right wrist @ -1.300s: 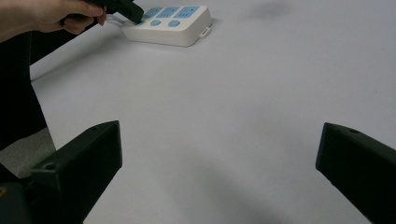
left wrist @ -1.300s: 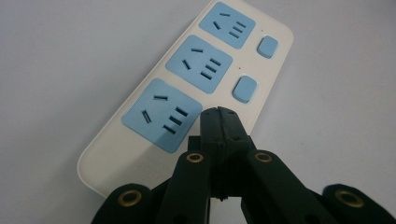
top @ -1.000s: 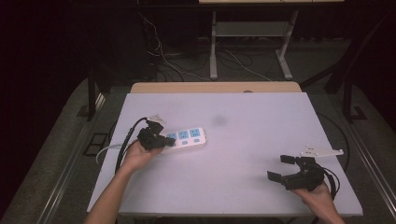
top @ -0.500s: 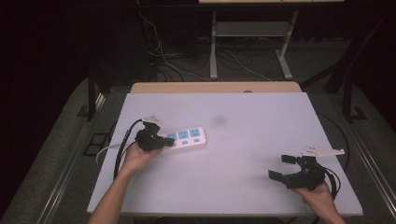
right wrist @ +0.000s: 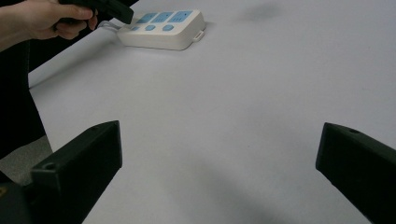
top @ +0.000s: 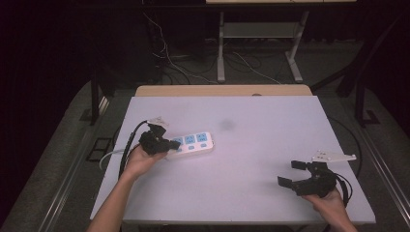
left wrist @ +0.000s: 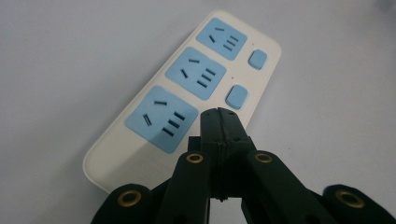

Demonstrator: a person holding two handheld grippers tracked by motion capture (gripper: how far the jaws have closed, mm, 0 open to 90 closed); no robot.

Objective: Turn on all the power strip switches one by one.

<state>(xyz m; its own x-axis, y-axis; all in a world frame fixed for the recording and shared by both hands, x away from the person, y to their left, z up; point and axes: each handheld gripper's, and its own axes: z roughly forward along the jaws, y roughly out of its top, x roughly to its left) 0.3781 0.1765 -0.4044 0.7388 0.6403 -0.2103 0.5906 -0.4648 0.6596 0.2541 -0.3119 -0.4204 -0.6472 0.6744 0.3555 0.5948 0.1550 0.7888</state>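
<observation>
Barely any change from a second ago — left gripper (left wrist: 219,114) fingers pressed together, tip at the power strip's (left wrist: 187,98) nearest switch (left wrist: 236,96); looks like a press. Right gripper (top: 296,174), spread, idles at 4 o'clock on the worktop (top: 251,169).

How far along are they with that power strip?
Nothing looks finished. The left gripper, jaws shut, has its tip over the power strip, by the nearest of its blue switches; whether it is pressing is unclear. The right gripper waits open, far off on the table.

- White table (top: 251,193), with a faint dark smudge (top: 226,124) near its middle.
- Wooden edge strip (top: 222,90) along the far side.
- Metal frame legs (top: 221,48) and loose cables (top: 167,58) on the dark floor beyond.
</observation>
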